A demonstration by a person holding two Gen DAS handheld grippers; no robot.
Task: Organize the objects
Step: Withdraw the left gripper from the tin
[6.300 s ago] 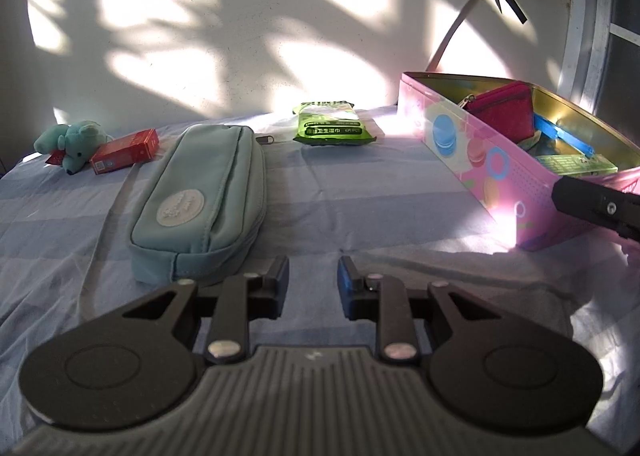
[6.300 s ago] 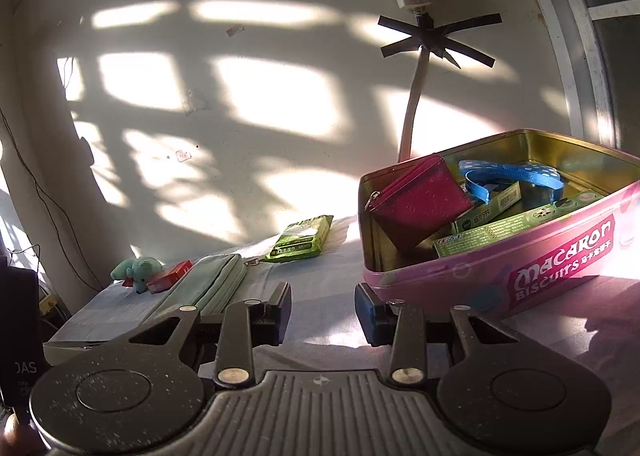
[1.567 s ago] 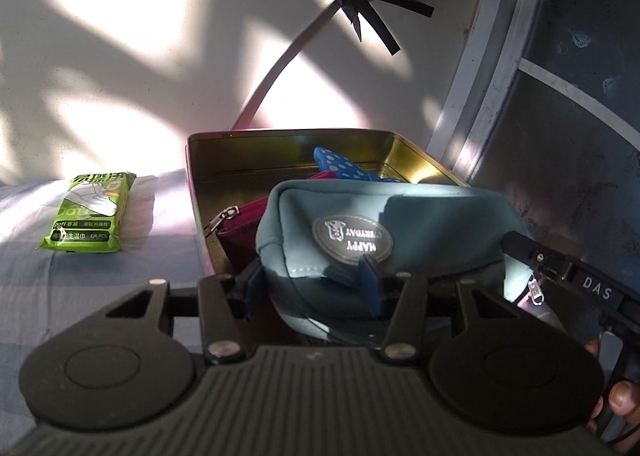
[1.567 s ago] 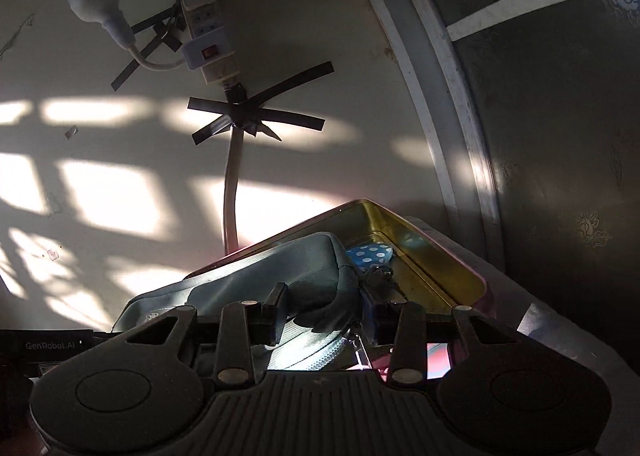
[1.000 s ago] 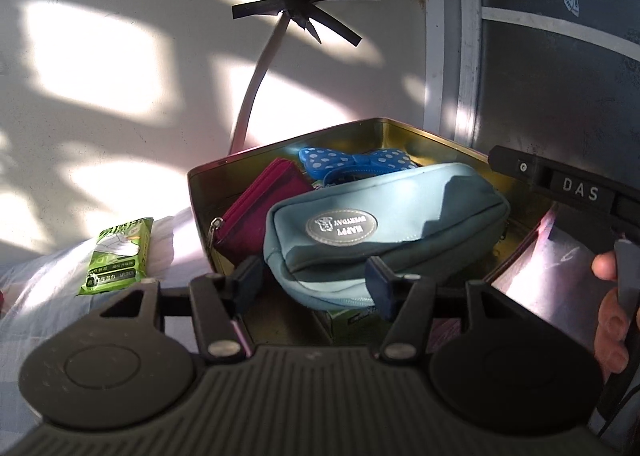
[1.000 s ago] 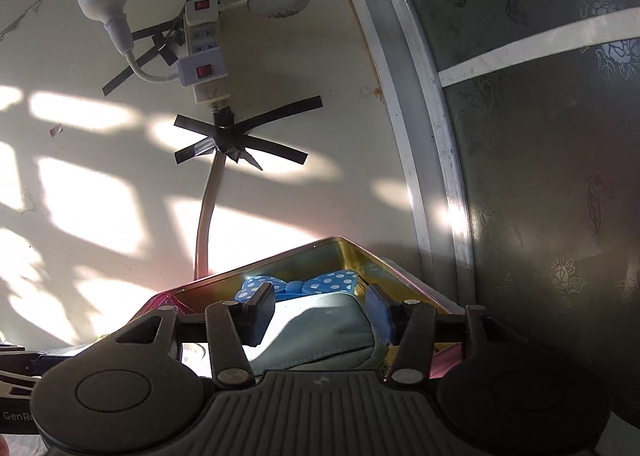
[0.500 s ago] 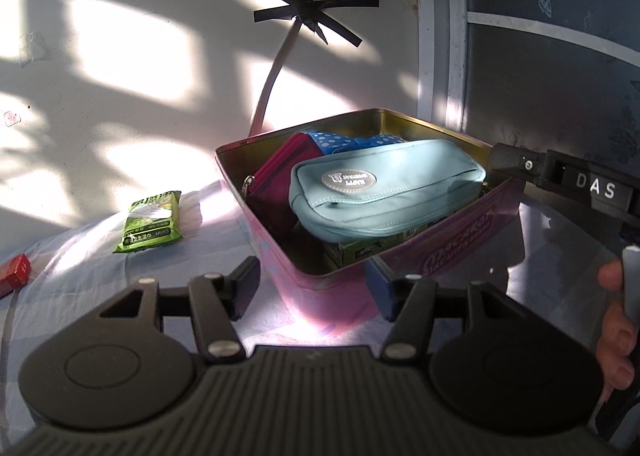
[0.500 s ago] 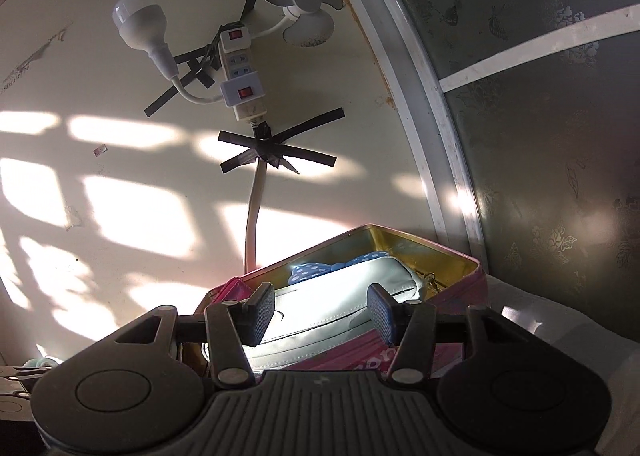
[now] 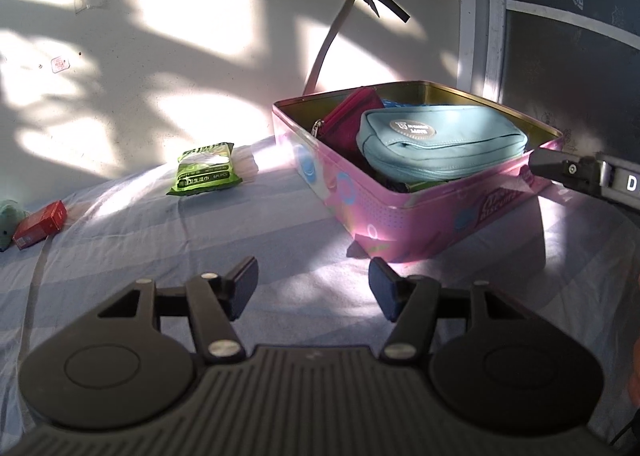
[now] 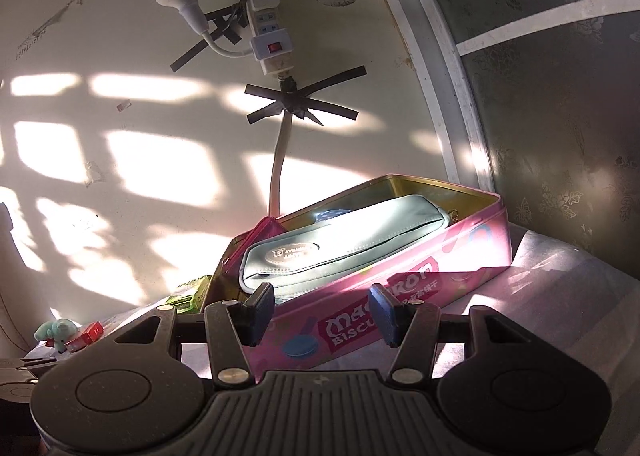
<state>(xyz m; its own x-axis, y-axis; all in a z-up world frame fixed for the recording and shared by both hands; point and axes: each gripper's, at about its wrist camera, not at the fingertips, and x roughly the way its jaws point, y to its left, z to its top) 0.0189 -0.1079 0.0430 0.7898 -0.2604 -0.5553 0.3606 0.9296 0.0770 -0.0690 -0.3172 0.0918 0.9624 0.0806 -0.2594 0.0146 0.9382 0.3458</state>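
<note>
The pink biscuit tin (image 9: 404, 212) stands on the blue striped cloth at the right; it also shows in the right wrist view (image 10: 400, 292). A light blue pencil case (image 9: 440, 144) lies inside it on top, next to a magenta pouch (image 9: 348, 116); the case also shows in the right wrist view (image 10: 344, 240). My left gripper (image 9: 312, 286) is open and empty, above the cloth in front of the tin. My right gripper (image 10: 320, 312) is open and empty, just in front of the tin's long side.
A green wipes packet (image 9: 206, 170), a red box (image 9: 40, 224) and a teal plush toy (image 9: 8, 218) lie on the cloth to the left. The wall with a taped power strip (image 10: 268, 36) is behind; a dark door stands right.
Both grippers let go of the blue pencil case in the tin and drew back from it, open. The left gripper has moved back and left, showing more cloth.
</note>
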